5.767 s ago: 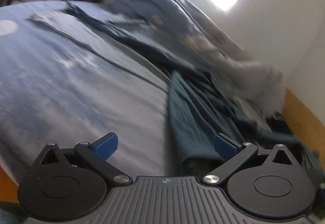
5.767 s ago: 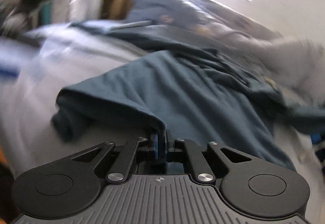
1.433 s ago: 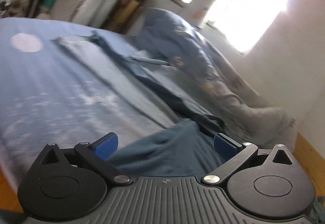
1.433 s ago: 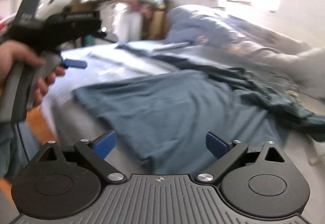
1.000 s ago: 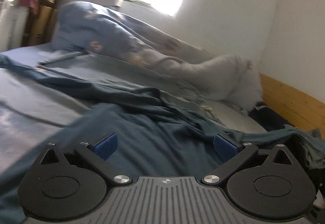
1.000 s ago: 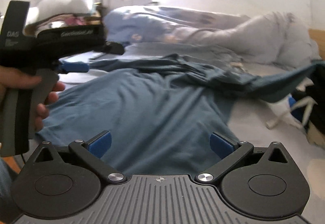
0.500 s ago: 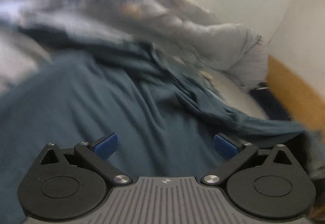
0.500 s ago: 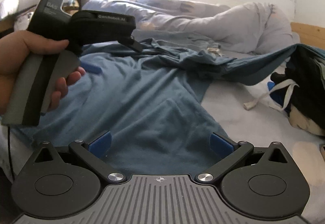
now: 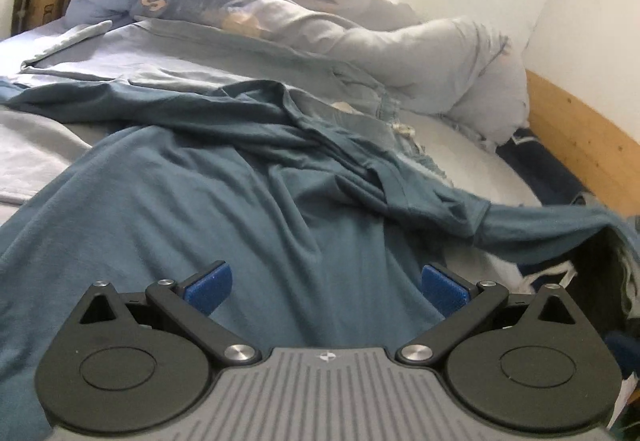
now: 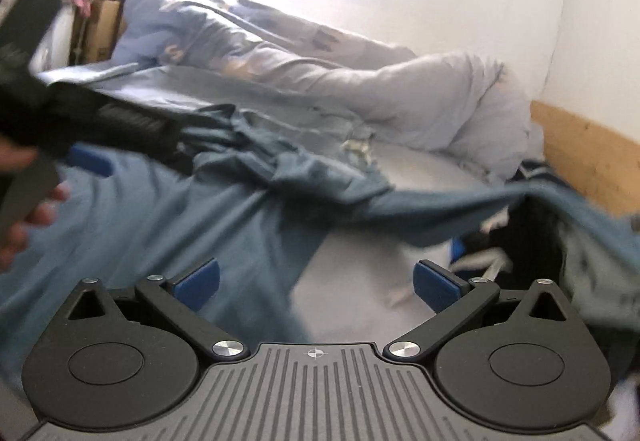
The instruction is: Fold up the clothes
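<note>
we see the teal shirt (image 9: 224, 201) spread rumpled across the bed (image 9: 36, 149), one sleeve trailing toward the dark clothes (image 10: 536, 233) at the right edge. left gripper (image 9: 324, 283) hovers over it, fingers apart, empty. right gripper (image 10: 316, 281) likewise spread (view blurred). grey duvet (image 9: 420, 53) heaped behind.

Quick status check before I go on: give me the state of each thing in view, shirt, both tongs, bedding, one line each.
Left tongs: open, holding nothing, over the shirt.
Right tongs: open, holding nothing, at the shirt's edge.
Teal shirt: spread on the bed, unfolded, bunched and wrinkled at its far end.
Shirt sleeve: stretched out toward the right.
Duvet: heaped along the wall.
Dark clothes: piled at the right edge.
</note>
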A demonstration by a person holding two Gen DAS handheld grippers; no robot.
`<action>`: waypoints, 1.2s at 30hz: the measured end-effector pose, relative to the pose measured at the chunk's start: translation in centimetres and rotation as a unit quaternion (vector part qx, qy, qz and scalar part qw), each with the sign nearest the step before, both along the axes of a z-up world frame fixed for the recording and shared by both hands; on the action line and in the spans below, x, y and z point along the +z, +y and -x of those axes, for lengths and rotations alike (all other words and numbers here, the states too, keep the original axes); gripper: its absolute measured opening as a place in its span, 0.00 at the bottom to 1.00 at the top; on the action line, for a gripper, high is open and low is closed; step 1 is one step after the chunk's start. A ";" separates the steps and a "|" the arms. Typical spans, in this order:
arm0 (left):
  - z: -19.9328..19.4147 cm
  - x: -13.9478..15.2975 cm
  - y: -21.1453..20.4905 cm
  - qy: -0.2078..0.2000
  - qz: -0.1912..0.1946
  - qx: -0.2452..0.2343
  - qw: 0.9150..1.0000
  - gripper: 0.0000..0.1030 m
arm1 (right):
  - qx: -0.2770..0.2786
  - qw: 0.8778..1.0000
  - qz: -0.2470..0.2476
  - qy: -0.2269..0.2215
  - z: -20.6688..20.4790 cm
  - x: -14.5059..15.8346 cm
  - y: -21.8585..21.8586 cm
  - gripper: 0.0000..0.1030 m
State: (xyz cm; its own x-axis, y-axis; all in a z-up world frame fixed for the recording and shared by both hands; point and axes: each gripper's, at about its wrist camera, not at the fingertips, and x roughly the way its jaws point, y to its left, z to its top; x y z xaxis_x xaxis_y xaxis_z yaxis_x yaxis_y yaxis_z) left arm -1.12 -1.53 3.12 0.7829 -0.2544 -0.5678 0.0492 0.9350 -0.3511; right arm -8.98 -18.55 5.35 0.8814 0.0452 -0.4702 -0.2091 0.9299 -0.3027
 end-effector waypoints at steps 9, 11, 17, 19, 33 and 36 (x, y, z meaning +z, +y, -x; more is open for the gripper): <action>-1.0 -0.2 1.7 0.018 0.029 0.032 0.999 1.00 | 0.046 0.992 0.113 -0.013 -6.9 2.1 3.3 1.00; -1.2 -0.3 2.2 0.022 0.039 0.044 0.998 1.00 | 0.073 0.986 0.148 -0.002 -8.3 1.3 4.5 1.00; -1.1 -0.2 4.5 0.025 0.083 0.102 0.991 1.00 | 0.103 0.964 0.245 -0.008 -11.2 -1.1 7.2 1.00; -1.3 -0.5 5.2 0.033 0.099 0.116 0.988 1.00 | 0.108 0.959 0.263 -0.002 -12.1 -1.5 7.8 0.97; -1.8 -1.5 6.4 0.058 0.143 0.146 0.977 1.00 | 0.147 0.916 0.369 0.059 -15.9 -5.8 9.3 0.60; -1.9 -1.3 6.2 0.059 0.148 0.140 0.977 1.00 | 0.151 0.913 0.373 0.066 -16.5 -6.1 9.4 0.52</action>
